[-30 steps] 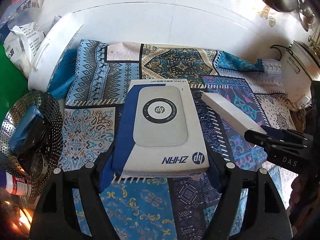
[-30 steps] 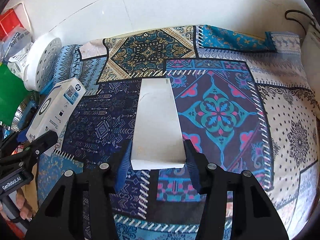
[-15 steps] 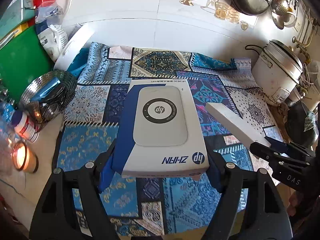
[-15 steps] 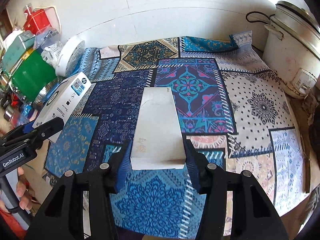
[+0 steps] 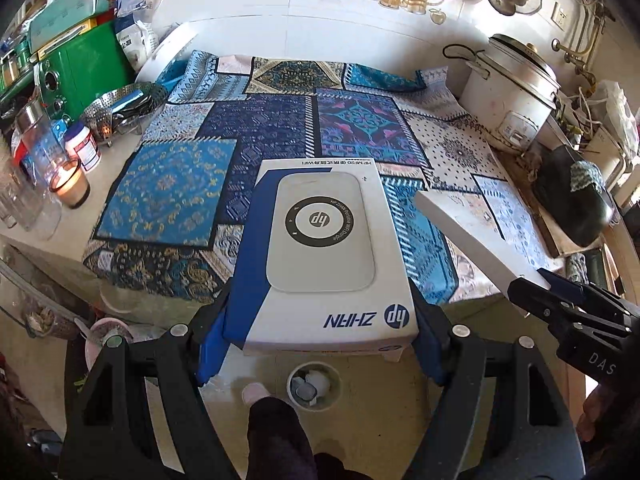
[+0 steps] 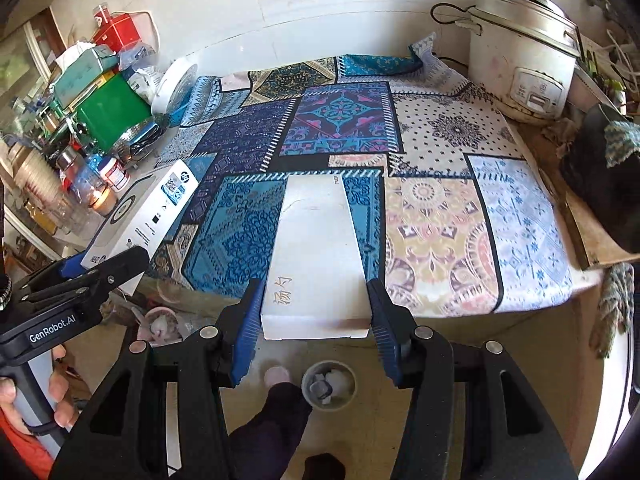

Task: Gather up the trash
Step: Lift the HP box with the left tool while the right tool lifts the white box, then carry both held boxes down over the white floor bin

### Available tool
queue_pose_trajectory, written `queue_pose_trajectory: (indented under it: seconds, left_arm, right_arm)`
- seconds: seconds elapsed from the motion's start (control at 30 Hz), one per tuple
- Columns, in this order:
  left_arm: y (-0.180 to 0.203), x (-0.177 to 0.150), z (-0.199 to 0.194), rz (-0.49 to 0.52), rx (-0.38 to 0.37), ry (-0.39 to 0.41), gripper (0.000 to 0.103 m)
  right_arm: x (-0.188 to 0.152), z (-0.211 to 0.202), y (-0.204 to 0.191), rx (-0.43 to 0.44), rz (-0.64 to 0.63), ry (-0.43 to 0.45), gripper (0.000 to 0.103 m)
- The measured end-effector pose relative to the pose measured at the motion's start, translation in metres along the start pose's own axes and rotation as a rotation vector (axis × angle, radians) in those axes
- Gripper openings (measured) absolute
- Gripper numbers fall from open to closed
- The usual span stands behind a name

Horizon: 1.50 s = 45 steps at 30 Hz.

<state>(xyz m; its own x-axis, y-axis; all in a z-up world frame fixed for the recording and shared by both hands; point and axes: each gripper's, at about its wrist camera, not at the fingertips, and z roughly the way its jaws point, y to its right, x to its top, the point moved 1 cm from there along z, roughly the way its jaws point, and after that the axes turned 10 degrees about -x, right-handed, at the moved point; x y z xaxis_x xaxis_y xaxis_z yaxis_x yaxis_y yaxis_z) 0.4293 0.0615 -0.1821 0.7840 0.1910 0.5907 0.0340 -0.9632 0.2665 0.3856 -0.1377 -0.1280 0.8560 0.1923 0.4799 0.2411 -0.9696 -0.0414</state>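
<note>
My left gripper (image 5: 320,344) is shut on a white and blue HP box (image 5: 324,256), held in the air off the table's front edge. It also shows in the right wrist view (image 6: 140,216). My right gripper (image 6: 316,328) is shut on a long plain white box (image 6: 316,256), also held up; the white box shows in the left wrist view (image 5: 476,236). A small round trash bin (image 6: 329,386) with crumpled scraps stands on the floor below both grippers; it shows in the left wrist view (image 5: 314,386) too.
A patchwork cloth (image 5: 352,128) covers the table. A rice cooker (image 6: 524,48) stands at the back right. A green box (image 5: 80,68), steel basket (image 5: 120,108), jars and a lit candle (image 5: 70,184) crowd the left. A person's foot (image 5: 254,392) is beside the bin.
Both grippers have pulled back and up from the table with their boxes. The floor and trash bin have come into view below them.
</note>
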Motion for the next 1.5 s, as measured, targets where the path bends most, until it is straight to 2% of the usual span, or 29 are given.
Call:
queue_pose_trajectory:
  seconds: [0.17,0.33,0.57,0.83,1.0,1.2,1.5]
  left_arm:
    - [0.012,-0.035,0.008,0.007,0.002,-0.065,0.076]
    - [0.005,-0.064,0.028,0.004,-0.003,-0.158,0.076]
    - [-0.028,-0.109,0.061,-0.026,-0.014,-0.281,0.076]
    - [-0.064,-0.175,0.12,0.007,0.016,-0.439,0.076]
    - [-0.083,-0.215,0.17,0.018,0.032,-0.499,0.076]
    - [-0.115,-0.267,0.244,-0.013,0.023,-0.539,0.076]
    - [-0.156,-0.343,0.364,-0.063,0.007,-0.55,0.076]
  right_arm:
    - [-0.028,-0.001,0.005,-0.004,0.004,-0.031,0.048]
    - [-0.056,0.019,0.007,0.013,0.074,-0.12,0.048]
    - [-0.099,0.058,-0.009,-0.007,0.107,-0.251,0.048]
    - [-0.147,0.114,-0.025,-0.008,0.137,-0.38,0.048]
    - [-0.185,0.179,-0.019,-0.033,0.144,-0.466,0.048]
    - [-0.233,0.28,-0.009,-0.043,0.128,-0.562,0.048]
    - [-0.329,0.446,0.0,-0.023,0.12,-0.712,0.048]
